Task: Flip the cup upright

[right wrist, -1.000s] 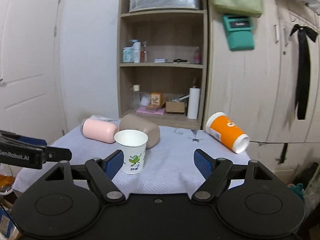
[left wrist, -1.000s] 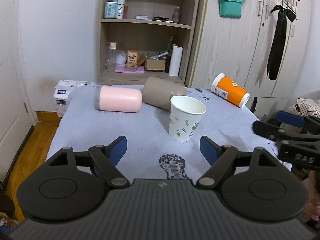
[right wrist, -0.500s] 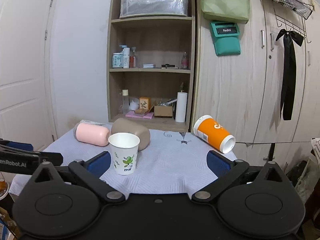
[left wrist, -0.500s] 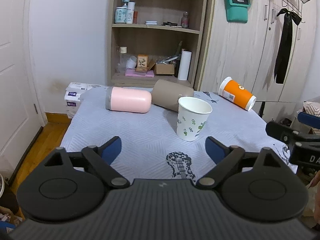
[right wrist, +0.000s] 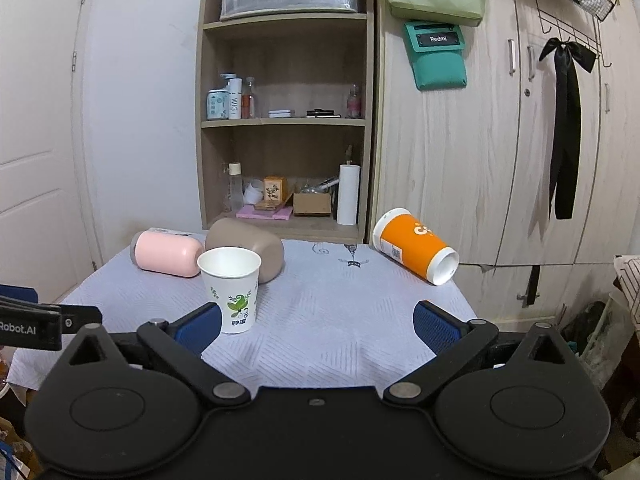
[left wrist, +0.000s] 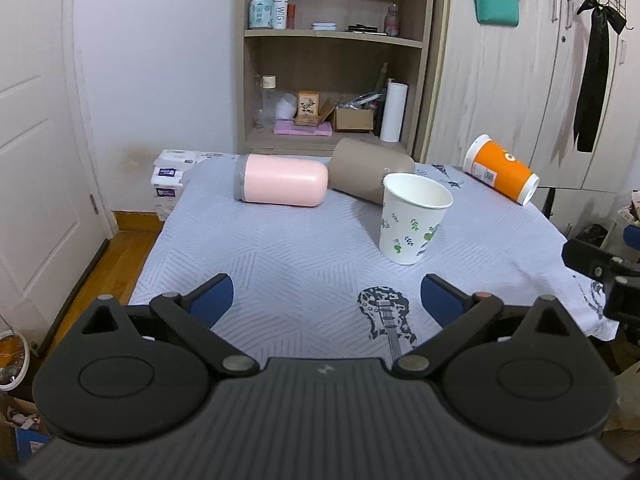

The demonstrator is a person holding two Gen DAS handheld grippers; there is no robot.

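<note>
Left wrist view: the left gripper [left wrist: 326,298] hovers above the near edge of the cloth-covered table [left wrist: 280,248], its blue-padded jaws spread wide and holding nothing. A white paper cup [left wrist: 412,218] with a leaf print stands upright right of centre, mouth up. Behind it a brown cup [left wrist: 368,170] and a pink cup [left wrist: 282,180] lie on their sides, touching end to end. An orange cup [left wrist: 502,169] lies on its side at the far right edge.

Right wrist view: the right gripper [right wrist: 318,324] also gapes wide and empty, near the table's front edge. The white paper cup [right wrist: 232,286] stands just beyond its left finger. The orange cup [right wrist: 416,250] lies tipped at the far right, mouth toward the camera, well apart from the others.
</note>
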